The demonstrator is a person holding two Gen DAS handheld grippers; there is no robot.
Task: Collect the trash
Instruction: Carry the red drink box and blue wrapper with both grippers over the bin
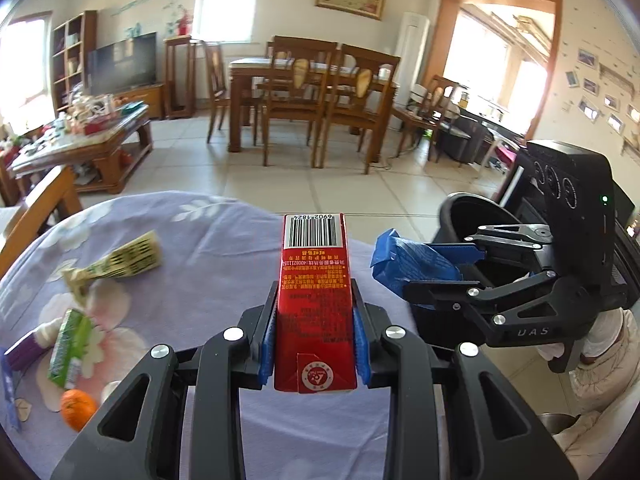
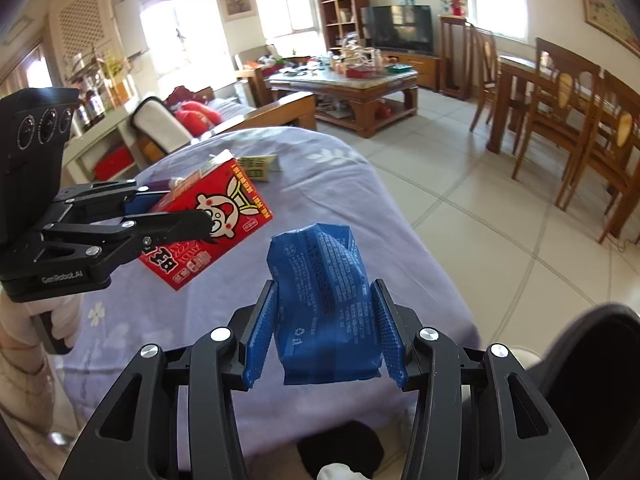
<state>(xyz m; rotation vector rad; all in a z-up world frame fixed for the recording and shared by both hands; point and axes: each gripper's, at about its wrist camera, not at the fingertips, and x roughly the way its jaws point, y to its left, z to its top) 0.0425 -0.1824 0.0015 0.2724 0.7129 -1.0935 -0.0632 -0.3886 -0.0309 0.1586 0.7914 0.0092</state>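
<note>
My left gripper (image 1: 315, 294) is shut on a red drink carton (image 1: 314, 264), held upright with its barcode end pointing away. In the right wrist view the same carton (image 2: 224, 216) shows a cartoon face, with the left gripper (image 2: 188, 216) clamped on it above the table. A crumpled blue packet (image 2: 324, 292) sits between the blue pads of my right gripper (image 2: 324, 286), which is shut on it. From the left wrist view the right gripper (image 1: 424, 270) holds the blue packet (image 1: 404, 260) beside the table's edge, in front of a black bin (image 1: 464, 210).
A lilac flowered cloth (image 1: 208, 240) covers the table. On it lie a yellow-green wrapper (image 1: 124, 260), a green pack (image 1: 70, 346), a purple tube (image 1: 22, 350) and an orange (image 1: 78, 408). The black bin (image 2: 592, 364) stands on the tiled floor at the right. Dining chairs (image 1: 296, 92) stand further back.
</note>
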